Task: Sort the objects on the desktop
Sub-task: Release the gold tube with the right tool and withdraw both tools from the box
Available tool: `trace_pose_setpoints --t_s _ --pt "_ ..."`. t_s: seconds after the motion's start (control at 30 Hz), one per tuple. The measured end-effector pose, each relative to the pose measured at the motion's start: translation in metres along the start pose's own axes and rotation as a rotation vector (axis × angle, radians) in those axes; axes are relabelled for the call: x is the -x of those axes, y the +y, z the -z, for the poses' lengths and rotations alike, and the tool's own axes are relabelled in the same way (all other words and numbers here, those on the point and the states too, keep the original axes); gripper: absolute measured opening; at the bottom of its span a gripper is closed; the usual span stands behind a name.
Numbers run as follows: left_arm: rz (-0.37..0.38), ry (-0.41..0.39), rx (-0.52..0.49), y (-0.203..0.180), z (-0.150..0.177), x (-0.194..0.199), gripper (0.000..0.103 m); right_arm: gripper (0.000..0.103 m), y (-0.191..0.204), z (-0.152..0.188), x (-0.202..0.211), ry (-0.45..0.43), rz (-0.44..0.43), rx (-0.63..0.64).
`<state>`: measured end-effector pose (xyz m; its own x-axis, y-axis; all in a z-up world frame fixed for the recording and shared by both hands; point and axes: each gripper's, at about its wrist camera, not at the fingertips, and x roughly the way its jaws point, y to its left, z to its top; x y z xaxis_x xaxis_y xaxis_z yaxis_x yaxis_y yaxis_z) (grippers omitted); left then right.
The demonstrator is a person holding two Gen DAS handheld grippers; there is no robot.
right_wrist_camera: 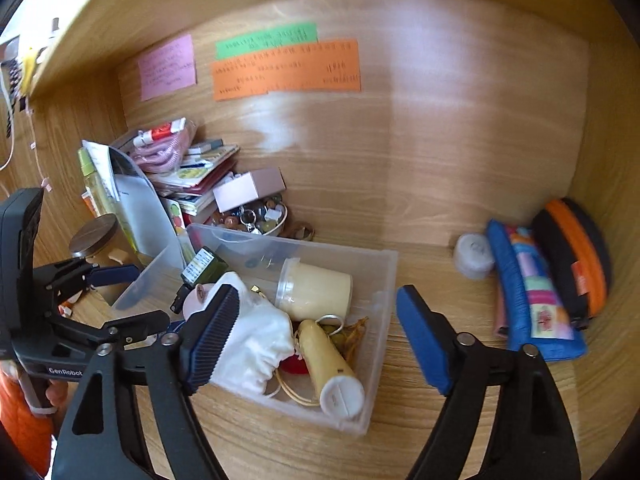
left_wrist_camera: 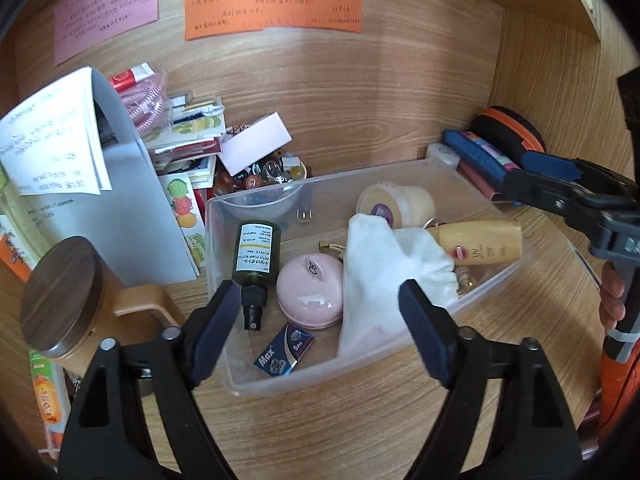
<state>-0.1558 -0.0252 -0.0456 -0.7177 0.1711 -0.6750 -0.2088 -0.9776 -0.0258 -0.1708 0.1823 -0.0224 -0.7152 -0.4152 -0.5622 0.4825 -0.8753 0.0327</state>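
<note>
On the wooden surface (left_wrist_camera: 360, 420), against the back panel of a desk alcove, sits a clear plastic bin (left_wrist_camera: 256, 384) that holds most of the small things. Inside it lie a dark green spray bottle (left_wrist_camera: 256, 256) on its side, a round pink compact (left_wrist_camera: 310, 294) just beside it, a blue Max staple box (left_wrist_camera: 284, 354) near the front wall, a crumpled white cloth pouch (left_wrist_camera: 380, 276), a cream-coloured jar (left_wrist_camera: 400, 202) tipped over at the back, and a yellow sunscreen tube (left_wrist_camera: 484, 242) lying along the right side. The left gripper (left_wrist_camera: 320, 332) hovers over the front of the bin with its jaws wide and nothing between them. The right gripper (right_wrist_camera: 316, 340) hangs over the bin's right edge, its jaws also spread wide and empty, one finger above the cloth pouch and the other above bare wood. Left of the bin stand a mug with a dark wooden lid (left_wrist_camera: 60, 296), a white folded sheet (left_wrist_camera: 132, 216) and a heap of sticker sheets and booklets (left_wrist_camera: 188, 136), with a bowl of beads and trinkets (left_wrist_camera: 264, 172) behind the bin. Well apart on the right rest a blue patchwork pencil case (right_wrist_camera: 532, 292), an orange and black pouch (right_wrist_camera: 576, 260) and a small white roll (right_wrist_camera: 474, 256). Pink, green and orange notes (left_wrist_camera: 272, 12) are stuck on the back panel.
</note>
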Motion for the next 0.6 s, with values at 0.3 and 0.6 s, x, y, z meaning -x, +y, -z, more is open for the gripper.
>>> trace_pose_setpoints --t_s 0.3,0.6 --pt "-0.033 -0.055 0.008 -0.016 0.006 0.039 0.099 0.090 0.021 0.012 0.040 -0.045 0.068 0.059" --pt "-0.123 -0.127 0.025 -0.034 0.024 0.077 0.100 0.103 0.033 0.033 0.072 -0.089 0.132 0.045"
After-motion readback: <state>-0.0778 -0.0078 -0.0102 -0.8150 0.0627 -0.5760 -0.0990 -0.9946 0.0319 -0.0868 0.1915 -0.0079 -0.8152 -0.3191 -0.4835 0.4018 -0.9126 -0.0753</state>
